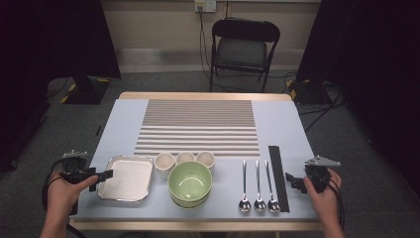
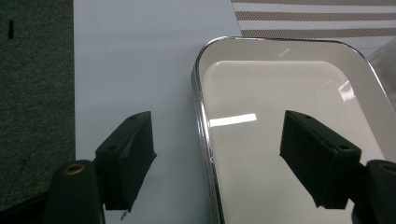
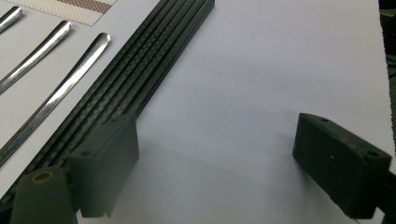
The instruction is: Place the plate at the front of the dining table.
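A silver rectangular tray [image 1: 126, 178] with a white inside lies at the table's front left. My left gripper [image 1: 105, 175] is open at its left edge. In the left gripper view the tray's rim [image 2: 203, 116] runs between the jaws of my left gripper [image 2: 219, 161], one jaw over the table, the other over the tray; neither pad touches it. My right gripper [image 1: 292, 181] is open at the front right, beside a bundle of black sticks [image 1: 278, 176]. In the right gripper view my right gripper [image 3: 224, 168] holds nothing, and its left jaw sits by the black sticks [image 3: 140, 88].
A green bowl [image 1: 189, 182] stands front centre with three white cups [image 1: 185, 158] behind it. Three spoons [image 1: 257, 183] lie left of the sticks, their handles [image 3: 60, 93] close to my right gripper. A striped placemat [image 1: 198, 126] covers the far half. A chair [image 1: 242, 47] stands beyond the table.
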Demonstrator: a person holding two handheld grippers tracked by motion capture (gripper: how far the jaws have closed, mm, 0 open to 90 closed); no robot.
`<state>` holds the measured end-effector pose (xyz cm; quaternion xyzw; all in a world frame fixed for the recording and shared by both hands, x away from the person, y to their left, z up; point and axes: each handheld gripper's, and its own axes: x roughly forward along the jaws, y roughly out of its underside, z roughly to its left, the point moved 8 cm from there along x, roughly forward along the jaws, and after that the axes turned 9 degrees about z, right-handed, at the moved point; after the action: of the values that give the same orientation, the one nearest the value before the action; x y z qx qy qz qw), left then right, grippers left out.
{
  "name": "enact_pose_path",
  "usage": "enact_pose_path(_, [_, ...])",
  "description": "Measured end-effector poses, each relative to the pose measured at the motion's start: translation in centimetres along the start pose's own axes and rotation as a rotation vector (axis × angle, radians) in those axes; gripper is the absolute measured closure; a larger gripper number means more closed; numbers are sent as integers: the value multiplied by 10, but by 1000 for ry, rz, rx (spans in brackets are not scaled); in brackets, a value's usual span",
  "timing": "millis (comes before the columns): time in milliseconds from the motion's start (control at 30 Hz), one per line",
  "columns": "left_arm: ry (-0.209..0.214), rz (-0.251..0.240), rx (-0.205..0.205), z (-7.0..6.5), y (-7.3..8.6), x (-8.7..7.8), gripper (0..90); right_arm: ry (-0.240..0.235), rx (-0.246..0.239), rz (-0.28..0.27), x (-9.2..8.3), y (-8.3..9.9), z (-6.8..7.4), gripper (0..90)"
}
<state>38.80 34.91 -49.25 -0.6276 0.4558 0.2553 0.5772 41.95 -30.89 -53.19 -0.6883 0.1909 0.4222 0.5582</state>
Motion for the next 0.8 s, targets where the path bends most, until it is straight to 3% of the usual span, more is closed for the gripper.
enact_pose_path(167, [-9,-1,-22,3,0,1,240,0,0,0,0,0,0,133])
enact_pose_path(333, [-13,-4,-17,4,0,1,261,0,0,0,0,0,0,132])
enact_pose_path(567, [-15,7,-22,2,2,4,349,1,1,-1,0,0,0,133])
enact_pose_path(800, [-63,25,-18,8,4,4,382,0,1,0,0,0,0,132])
